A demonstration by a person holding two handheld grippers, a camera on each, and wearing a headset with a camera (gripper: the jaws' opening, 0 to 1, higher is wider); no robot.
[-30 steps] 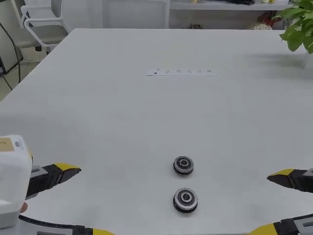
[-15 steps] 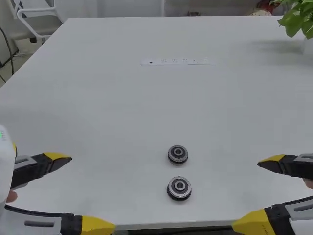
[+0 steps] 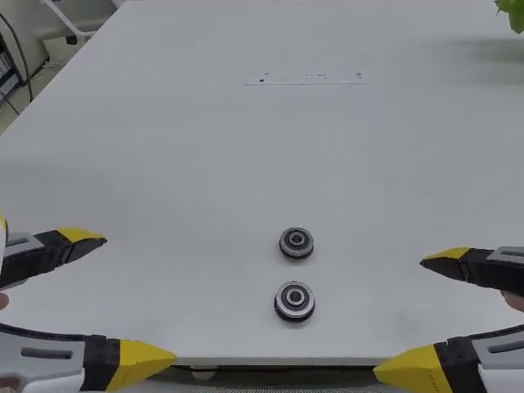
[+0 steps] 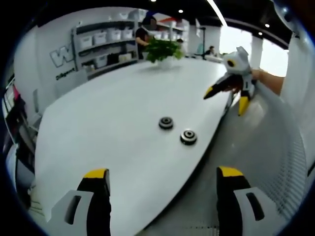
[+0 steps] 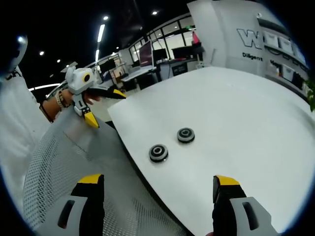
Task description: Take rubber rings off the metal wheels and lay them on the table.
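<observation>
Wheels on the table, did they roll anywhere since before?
No. The far wheel and the near wheel sit in the same line below the marked strip, with the same gap between them. The head camera tilted, not them.

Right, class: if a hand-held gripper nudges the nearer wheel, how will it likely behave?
The nearer wheel lies flat, so it would probably slide, not roll. It looks metal, so likely stiff and heavy for its size.

Left gripper (image 3: pixel 139 298) sits low on the left, jaws spread wide; right gripper (image 3: pixel 399 318) mirrors it opposite. Both hold nothing.
</observation>
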